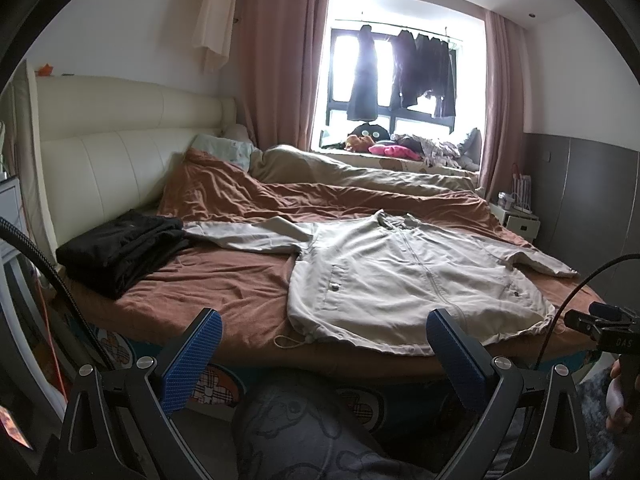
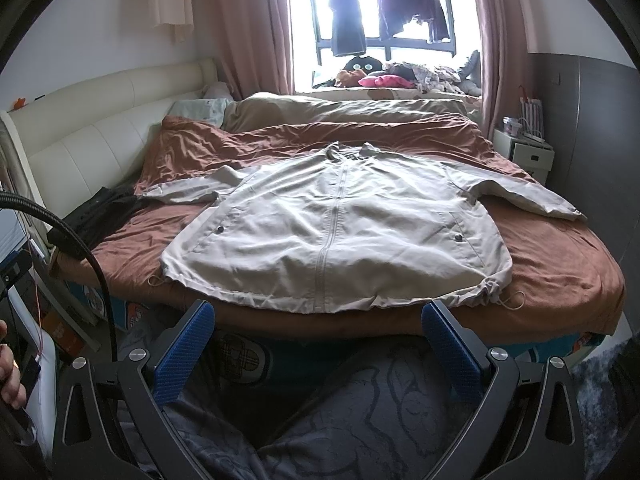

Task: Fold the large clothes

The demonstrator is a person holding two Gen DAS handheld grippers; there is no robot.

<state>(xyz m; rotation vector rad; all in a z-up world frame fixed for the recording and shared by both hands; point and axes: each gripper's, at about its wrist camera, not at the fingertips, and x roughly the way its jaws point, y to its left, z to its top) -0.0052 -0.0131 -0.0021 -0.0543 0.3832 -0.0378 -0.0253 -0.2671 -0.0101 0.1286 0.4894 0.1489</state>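
A large beige zip jacket (image 1: 404,280) lies spread flat, front up, on the brown bedsheet, sleeves stretched out to both sides. It also shows in the right wrist view (image 2: 340,236), with its hem at the near bed edge. My left gripper (image 1: 324,330) is open and empty, held before the bed edge, below the jacket's hem at its left part. My right gripper (image 2: 318,320) is open and empty, just below the middle of the hem. The right gripper's body shows at the right edge of the left wrist view (image 1: 600,324).
A folded black garment (image 1: 120,252) lies on the bed's left near the cream headboard (image 1: 100,152). A rumpled brown and beige duvet (image 1: 320,192) fills the far half. A white nightstand (image 2: 524,152) stands at the right. Clothes hang at the window (image 1: 400,72).
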